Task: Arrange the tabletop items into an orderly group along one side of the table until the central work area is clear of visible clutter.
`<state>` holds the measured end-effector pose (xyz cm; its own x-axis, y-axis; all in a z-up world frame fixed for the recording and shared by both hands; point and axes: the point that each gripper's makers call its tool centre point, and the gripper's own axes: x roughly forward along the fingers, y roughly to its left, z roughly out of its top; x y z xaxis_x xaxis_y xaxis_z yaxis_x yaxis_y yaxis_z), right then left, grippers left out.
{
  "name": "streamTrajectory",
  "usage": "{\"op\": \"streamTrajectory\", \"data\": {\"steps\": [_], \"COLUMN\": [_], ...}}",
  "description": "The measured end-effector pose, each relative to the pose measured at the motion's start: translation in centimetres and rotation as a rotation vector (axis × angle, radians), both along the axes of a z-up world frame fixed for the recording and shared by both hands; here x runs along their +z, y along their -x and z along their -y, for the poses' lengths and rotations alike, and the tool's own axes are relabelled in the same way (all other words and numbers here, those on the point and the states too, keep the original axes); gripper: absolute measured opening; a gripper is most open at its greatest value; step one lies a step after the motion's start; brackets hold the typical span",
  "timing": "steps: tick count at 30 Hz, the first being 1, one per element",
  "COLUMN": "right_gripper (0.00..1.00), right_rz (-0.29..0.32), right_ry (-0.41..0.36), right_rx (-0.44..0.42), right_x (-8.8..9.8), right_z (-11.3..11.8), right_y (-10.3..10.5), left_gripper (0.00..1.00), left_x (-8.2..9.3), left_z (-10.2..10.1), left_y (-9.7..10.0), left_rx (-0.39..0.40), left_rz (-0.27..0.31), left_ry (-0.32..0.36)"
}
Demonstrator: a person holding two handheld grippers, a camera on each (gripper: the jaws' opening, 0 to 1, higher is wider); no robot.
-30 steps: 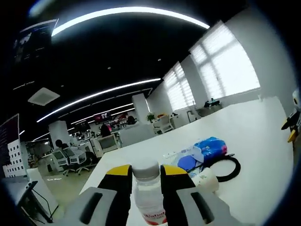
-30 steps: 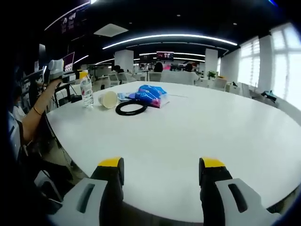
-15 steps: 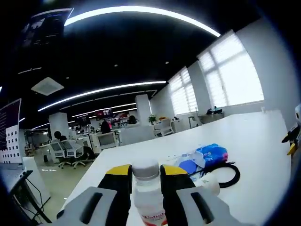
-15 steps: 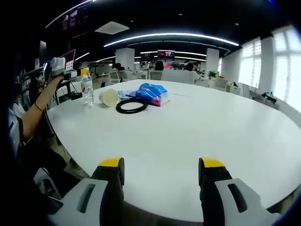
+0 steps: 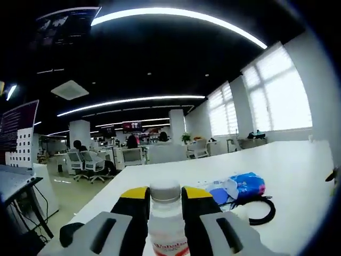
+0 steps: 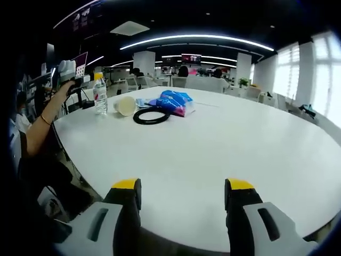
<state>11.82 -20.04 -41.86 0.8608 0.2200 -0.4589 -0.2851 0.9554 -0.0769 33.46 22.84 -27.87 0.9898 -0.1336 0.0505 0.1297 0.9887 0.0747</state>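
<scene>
- Clear plastic bottle (image 5: 166, 224) pinched in left tongs (image 5: 165, 198), at worktop (image 6: 224, 144) edge.
- Right tongs (image 6: 183, 188) spread, gripping nothing.
- Black ring (image 6: 151, 116), paper cup (image 6: 124, 105), blue packet (image 6: 173, 102) at bottle's 3 o'clock.

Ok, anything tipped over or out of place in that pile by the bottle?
The paper cup lies on its side, mouth facing the right gripper view, beside the upright bottle held in the left gripper. No spill is visible.
</scene>
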Motion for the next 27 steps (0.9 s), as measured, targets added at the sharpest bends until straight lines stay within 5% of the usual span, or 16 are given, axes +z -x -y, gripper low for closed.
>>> {"op": "streamTrajectory", "data": {"steps": [8,12,16,27], "right_gripper": [0.60,0.60,0.60,0.59], "right_rz": [-0.002,0.002,0.001,-0.001], "right_ry": [-0.004,-0.011,-0.016,-0.018], "right_rx": [0.019,0.020,0.023,0.003], "right_x": [-0.1,-0.1,-0.2,-0.4], "right_z": [-0.3,-0.3,-0.3,0.3], "right_y": [0.0,0.1,0.1,0.3], "left_gripper": [0.34,0.34,0.28,0.23], "left_x": [0.9,0.6,0.1,0.4], "left_z": [0.3,-0.2,0.1,-0.2], "left_y": [0.0,-0.5,-0.8,-1.0], "left_rx": [0.098,0.146,0.167,0.176], "left_rz": [0.041,0.035,0.024,0.036], "left_ry": [0.001,0.070,0.023,0.035]}}
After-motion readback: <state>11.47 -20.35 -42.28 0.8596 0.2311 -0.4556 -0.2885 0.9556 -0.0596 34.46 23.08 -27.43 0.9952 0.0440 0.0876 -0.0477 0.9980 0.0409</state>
